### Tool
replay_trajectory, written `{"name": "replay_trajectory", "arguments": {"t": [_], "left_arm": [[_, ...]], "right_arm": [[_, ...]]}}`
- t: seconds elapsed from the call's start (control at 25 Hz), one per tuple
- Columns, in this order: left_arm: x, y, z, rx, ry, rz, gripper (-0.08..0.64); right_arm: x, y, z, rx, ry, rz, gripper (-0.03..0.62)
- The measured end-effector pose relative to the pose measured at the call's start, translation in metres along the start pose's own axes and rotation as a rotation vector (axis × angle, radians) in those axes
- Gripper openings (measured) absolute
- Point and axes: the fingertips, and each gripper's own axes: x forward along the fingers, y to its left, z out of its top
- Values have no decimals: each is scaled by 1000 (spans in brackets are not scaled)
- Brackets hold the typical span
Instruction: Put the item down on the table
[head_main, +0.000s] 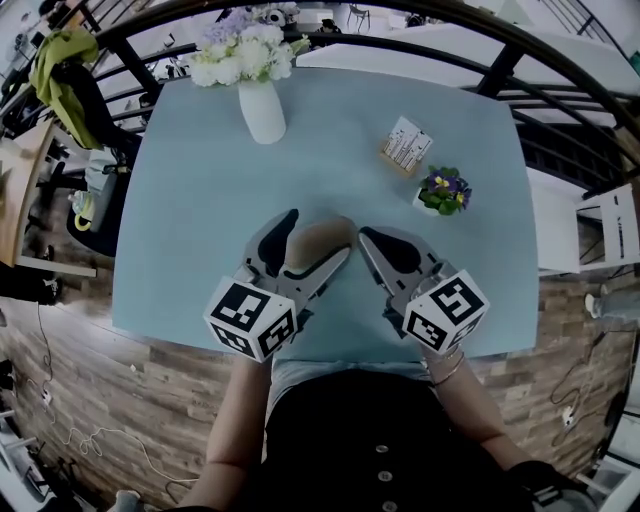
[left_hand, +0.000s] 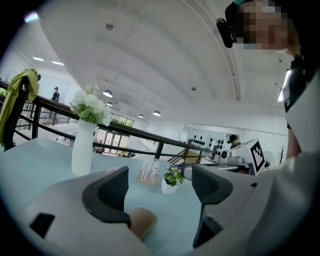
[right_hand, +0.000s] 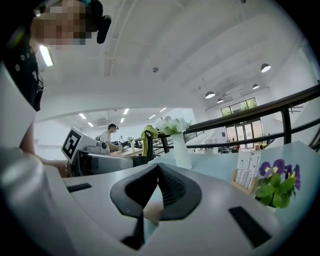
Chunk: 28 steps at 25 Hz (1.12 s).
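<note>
A tan, rounded item (head_main: 320, 242) lies on the light blue table (head_main: 200, 230), near its front edge. My left gripper (head_main: 318, 236) is open, one jaw on each side of the item; whether a jaw touches it I cannot tell. In the left gripper view the item (left_hand: 142, 223) shows low by the left jaw, and the gripper (left_hand: 160, 183) stands wide open. My right gripper (head_main: 365, 237) is shut and holds nothing, its tip just right of the item. In the right gripper view the gripper (right_hand: 157, 171) has its jaws pressed together, with the item (right_hand: 153, 212) showing below them.
A white vase of white flowers (head_main: 262, 108) stands at the back middle. A small card stand (head_main: 405, 146) and a little pot of purple flowers (head_main: 443, 191) sit at the right. Black railings (head_main: 500, 75) run behind the table, and a chair with a green jacket (head_main: 62, 60) stands at the left.
</note>
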Motion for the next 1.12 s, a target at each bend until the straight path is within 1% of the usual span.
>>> {"name": "replay_trajectory", "arguments": {"t": [0.12,0.32,0.44,0.6,0.76,0.84,0.92,1.0,1.12], "left_arm": [[-4,-1,-2,-7,-2,5,414],[-11,0,-6,5,-6,43,400],[-15,-2,-7,6,-12,39,397],[-19,-6,-12,17,-15,35,358],[-23,-4,-15,3,-31,59,283],[-26,-3,-18,0,-30,67,261],[-27,-2,-23,-8,-24,74,202],[-28,0,-28,-16,-12,87,168],[-30,4,-36,-29,1,115,93]], "right_arm": [[-1,2,-1,3,3,-1,8],[-3,6,-8,-25,22,-1,8],[-3,10,-11,-30,32,5,8],[-4,16,-19,-27,51,16,8],[-5,18,-26,-19,67,21,8],[-4,20,-29,-14,74,25,8],[-4,22,-32,-10,83,30,8],[-4,23,-35,-6,92,35,8],[-3,25,-42,-3,110,42,8]]}}
